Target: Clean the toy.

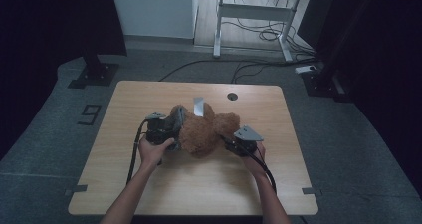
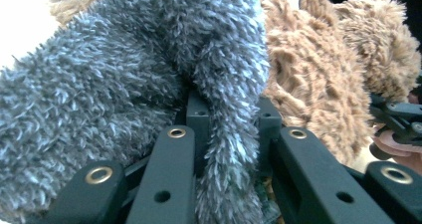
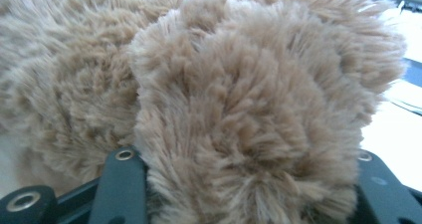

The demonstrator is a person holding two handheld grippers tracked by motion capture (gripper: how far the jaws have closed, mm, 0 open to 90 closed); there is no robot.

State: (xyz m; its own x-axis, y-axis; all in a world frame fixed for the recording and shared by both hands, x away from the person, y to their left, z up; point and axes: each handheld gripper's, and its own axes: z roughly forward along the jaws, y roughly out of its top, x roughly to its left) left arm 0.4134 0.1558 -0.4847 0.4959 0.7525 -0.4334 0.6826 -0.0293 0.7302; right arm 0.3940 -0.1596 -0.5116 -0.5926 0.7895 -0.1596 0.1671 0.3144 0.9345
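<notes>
Brown plush toy lies near the middle of the wooden table, a little toward its far half. It is a fluffy animal shape, and a grey furry garment sits on its left side. A small grey tag stands up from the toy on its far side.

Left gripper is at the left side of the toy, held by the person's left hand. In the left gripper view the two black jaws are clenched on a fold of the grey furry garment; the fold runs down between them and the fur spreads out on both sides. The brown fur of the toy is just beside it, on the right of this view.

Right gripper is at the right side of the toy, held by the right hand. In the right gripper view a thick brown limb of the toy fills the space between the two jaws. The jaws stand close at both sides of this limb and seem to press into the fur, so the right gripper grasps it.

A black cable runs from the left gripper back toward the near edge of the table.
</notes>
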